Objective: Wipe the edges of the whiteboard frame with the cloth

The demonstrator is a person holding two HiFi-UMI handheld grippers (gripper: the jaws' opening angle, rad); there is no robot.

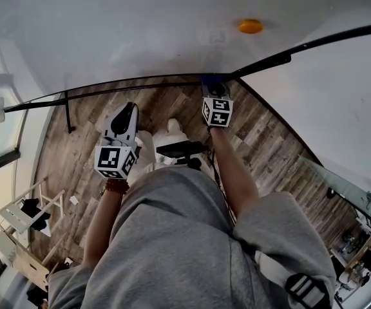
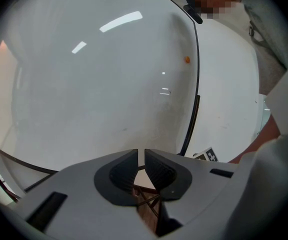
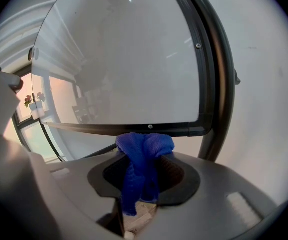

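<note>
Right gripper view shows the right gripper clamping the blue cloth, long axis 12-to-6 o'clock, top at the whiteboard frame bottom rail; the left gripper is nearly closed and empty, above the wood-plank floor.

Wood plank floor below. White shoes stand on it. Grey sweatshirt fills the bottom. White folding rack at lower left. Orange disc up top. Flowers at far left of the right gripper view.
</note>
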